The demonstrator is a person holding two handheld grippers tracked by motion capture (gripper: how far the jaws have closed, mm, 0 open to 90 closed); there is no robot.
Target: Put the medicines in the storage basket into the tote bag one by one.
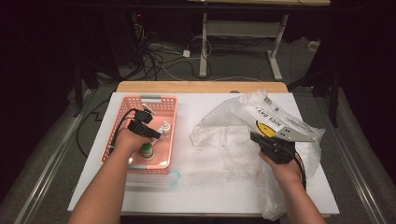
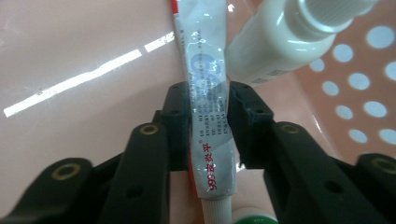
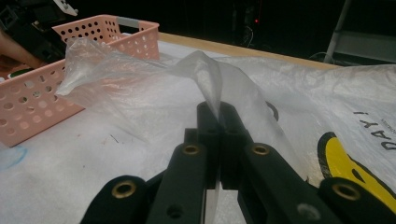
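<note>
The jaws of our left gripper stand on either side of a small silver glue tube and look clamped on it, the tube running lengthwise between the pads at the centre of the left gripper view, its white nozzle end toward the bottom edge. The jaws of our right gripper are pressed together on a fold of the clear plastic bag, which rises as a thin ridge from their tips in the middle of the right gripper view. Just beside the tube, at the upper right of the left gripper view, lies a white bottle, and a green cap shows at the bottom edge. In the high view we see the left gripper down inside the pink basket at the left of the desk, with a green-capped bottle near the basket's lower end, and the right gripper at the lower right on the bag, which sprawls printed side up across the right of the white surface. We judge the work to be moving the basket's items into the bag, and early: the tube is gripped but not yet lifted out, the bag's mouth is pinched but barely raised, and both bottles remain in the basket.
</note>
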